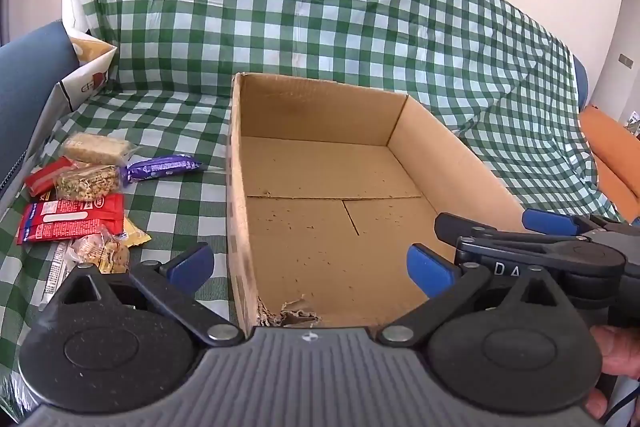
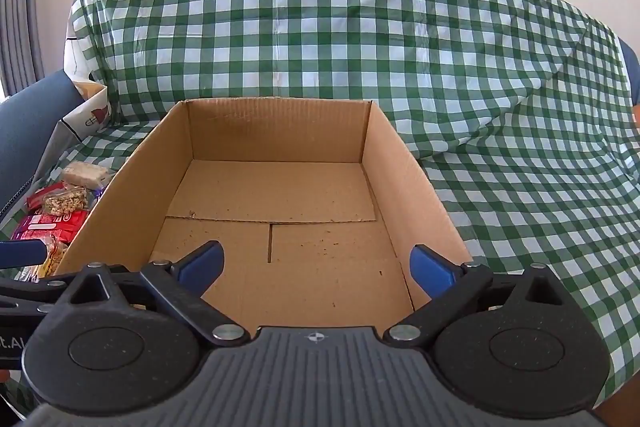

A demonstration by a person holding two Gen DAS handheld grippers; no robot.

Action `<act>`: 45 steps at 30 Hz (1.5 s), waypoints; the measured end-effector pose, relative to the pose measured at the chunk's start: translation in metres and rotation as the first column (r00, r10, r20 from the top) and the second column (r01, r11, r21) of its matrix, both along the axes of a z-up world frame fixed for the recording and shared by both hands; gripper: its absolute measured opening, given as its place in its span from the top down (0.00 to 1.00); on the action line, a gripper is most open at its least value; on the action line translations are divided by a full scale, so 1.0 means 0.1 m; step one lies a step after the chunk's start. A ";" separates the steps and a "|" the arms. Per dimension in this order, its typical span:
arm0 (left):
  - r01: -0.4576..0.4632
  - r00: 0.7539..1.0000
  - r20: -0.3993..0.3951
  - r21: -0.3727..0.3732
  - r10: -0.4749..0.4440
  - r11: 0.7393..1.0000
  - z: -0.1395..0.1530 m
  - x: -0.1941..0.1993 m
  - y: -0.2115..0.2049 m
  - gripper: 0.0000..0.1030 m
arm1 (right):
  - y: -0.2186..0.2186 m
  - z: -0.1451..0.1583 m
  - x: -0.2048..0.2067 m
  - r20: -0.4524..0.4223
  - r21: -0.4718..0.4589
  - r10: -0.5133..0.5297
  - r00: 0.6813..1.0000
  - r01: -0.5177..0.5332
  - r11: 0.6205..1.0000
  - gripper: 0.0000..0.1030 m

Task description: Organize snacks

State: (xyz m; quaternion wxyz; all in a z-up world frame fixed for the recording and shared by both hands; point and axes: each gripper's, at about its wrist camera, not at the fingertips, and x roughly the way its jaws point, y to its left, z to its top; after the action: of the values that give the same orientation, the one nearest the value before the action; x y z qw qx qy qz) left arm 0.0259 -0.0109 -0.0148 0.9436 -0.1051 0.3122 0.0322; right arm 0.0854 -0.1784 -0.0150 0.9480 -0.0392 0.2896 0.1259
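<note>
From my left gripper (image 1: 310, 269) I see the snacks (image 1: 80, 203) only in part: they lie in a loose pile on the checked cloth (image 1: 320, 7) just left of the box (image 1: 244, 227), and the lowest packets are cut off behind the gripper body. In the right view the box wall hides most of the pile. The red packet (image 1: 72, 217) has white print, but it is too small for me to read, and the text on the purple bar (image 1: 164, 167) is also not legible. Two bars (in clear wrap) show grains; I cannot name a brand. On the right gripper (image 2: 316, 269), seen from the left camera, I read only "DA", the rest is covered. Both grippers have the blue fingers (image 1: 192, 265) wide apart and hold nothing; both hover at the near edge of the box. The box has a torn near corner (image 1: 290, 313). A paper bag (image 1: 90, 67) stands at the far left, its print is cut off.
</note>
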 end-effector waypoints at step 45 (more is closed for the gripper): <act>0.002 1.000 0.002 -0.004 -0.002 1.000 -0.02 0.00 0.02 0.00 | 0.07 -0.08 0.05 0.006 0.004 -0.003 1.000 0.003 1.000 0.04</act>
State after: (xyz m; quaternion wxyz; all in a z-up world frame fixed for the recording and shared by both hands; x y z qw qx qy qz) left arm 0.0259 -0.0089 -0.0166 0.9437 -0.1068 0.3117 0.0305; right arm 0.0902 -0.1713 -0.0231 0.9491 -0.0371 0.2867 0.1250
